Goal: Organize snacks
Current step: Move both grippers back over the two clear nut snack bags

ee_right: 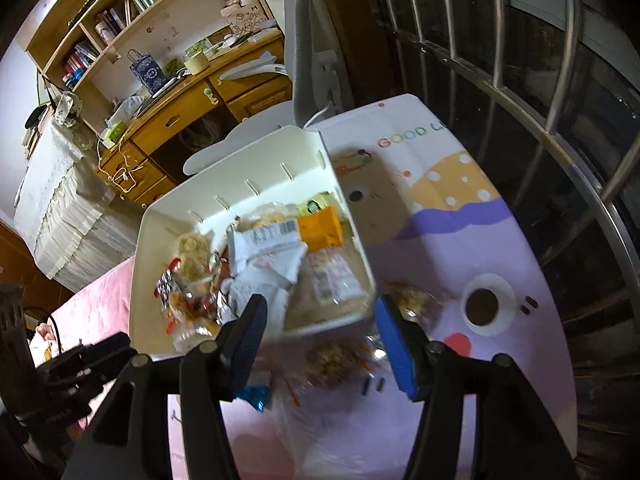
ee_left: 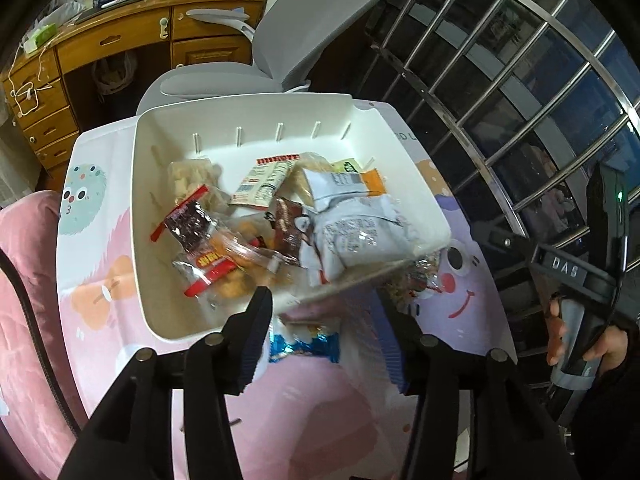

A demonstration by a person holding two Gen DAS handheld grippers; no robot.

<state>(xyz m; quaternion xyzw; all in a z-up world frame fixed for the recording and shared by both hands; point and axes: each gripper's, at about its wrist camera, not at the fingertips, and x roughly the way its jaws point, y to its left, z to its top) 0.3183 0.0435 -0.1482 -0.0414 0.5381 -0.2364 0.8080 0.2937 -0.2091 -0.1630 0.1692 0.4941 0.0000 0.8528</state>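
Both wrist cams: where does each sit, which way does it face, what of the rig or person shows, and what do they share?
Left wrist: on the left gripper, looking steeply down at the white bin of snack packets; jaws open and empty; at right, the person's hand holding the other gripper.
Right wrist: on the right gripper, looking down from the bin's near right corner; jaws open, empty.
Shared: bin, blue packet, cartoon tablecloth, grey chair, wooden desk.
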